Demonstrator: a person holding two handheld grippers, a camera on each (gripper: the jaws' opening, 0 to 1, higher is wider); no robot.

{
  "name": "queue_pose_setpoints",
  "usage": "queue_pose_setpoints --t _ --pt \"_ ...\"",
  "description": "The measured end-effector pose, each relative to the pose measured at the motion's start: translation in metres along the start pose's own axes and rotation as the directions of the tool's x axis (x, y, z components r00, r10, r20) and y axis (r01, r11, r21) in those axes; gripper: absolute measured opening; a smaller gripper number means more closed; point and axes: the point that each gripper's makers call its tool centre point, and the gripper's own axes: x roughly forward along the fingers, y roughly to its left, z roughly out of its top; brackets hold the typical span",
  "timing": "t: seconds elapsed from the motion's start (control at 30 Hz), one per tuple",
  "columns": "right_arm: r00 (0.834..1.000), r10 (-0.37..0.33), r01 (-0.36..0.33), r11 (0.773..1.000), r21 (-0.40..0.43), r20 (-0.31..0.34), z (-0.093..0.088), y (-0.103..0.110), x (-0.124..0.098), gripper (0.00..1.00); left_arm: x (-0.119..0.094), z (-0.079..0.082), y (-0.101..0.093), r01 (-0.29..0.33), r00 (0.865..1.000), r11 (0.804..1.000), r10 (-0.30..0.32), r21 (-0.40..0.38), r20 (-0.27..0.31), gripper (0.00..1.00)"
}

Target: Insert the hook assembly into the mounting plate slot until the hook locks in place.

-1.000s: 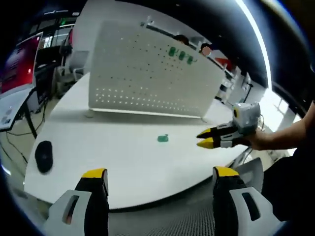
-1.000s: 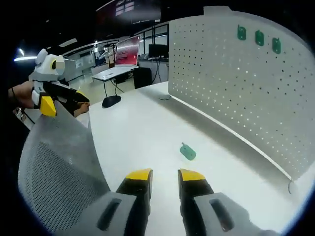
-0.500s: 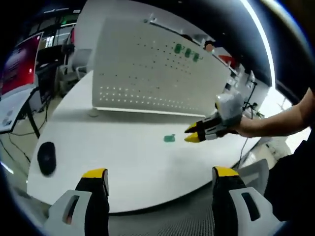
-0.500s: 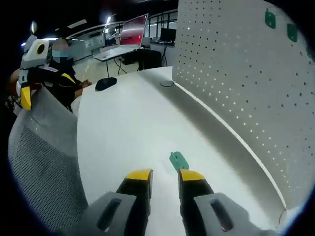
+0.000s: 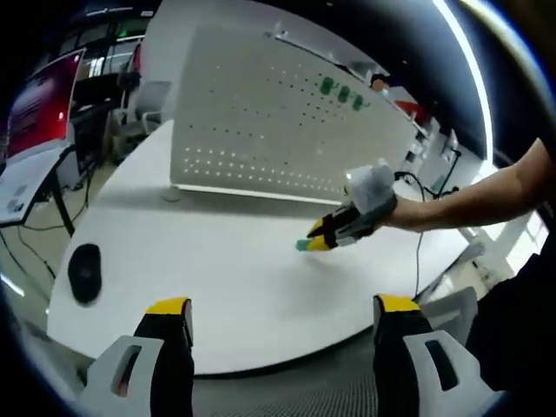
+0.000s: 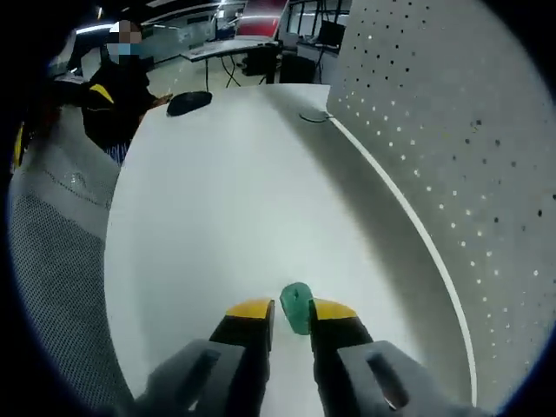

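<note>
**Right gripper at the green hook on the table**

The green hook (image 6: 296,307) is seen lying on the white table (image 6: 226,191), toward the edge near the person, in front of the upright perforated mounting plate (image 5: 278,122). It is bracketed by the tips of the right gripper (image 6: 291,310), whose jaws are nearly closed around it; a firm clamp cannot be told. The left gripper (image 5: 278,314) is held spread and empty over the near table edge. Three green hooks (image 5: 342,91) are seen mounted high on the plate.

White desk (image 5: 217,261), curved edge. Black mouse (image 5: 84,272) near its left edge. Grey mesh chair back (image 6: 52,287) beside desk. Red-lit monitor (image 5: 39,104) on far desk (background). Seated person (image 6: 122,91) in dark clothes.
</note>
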Motion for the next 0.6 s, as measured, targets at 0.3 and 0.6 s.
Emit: queue_pose_setpoints --t 0.3,0.6 --pt "0.999 0.022 -0.021 1.0 0.019 -0.041 0.001 -0.002 0.003 0.0 0.006 -0.002 -0.005 0.014 1.0 1.0 -0.014 0.001 -0.021 0.87" --pt "0.998 -0.031 0.023 0.99 0.136 0.059 0.017 -0.012 -0.014 0.0 0.007 0.0 -0.002 0.007 1.0 1.0 -0.007 0.003 -0.03 0.87"
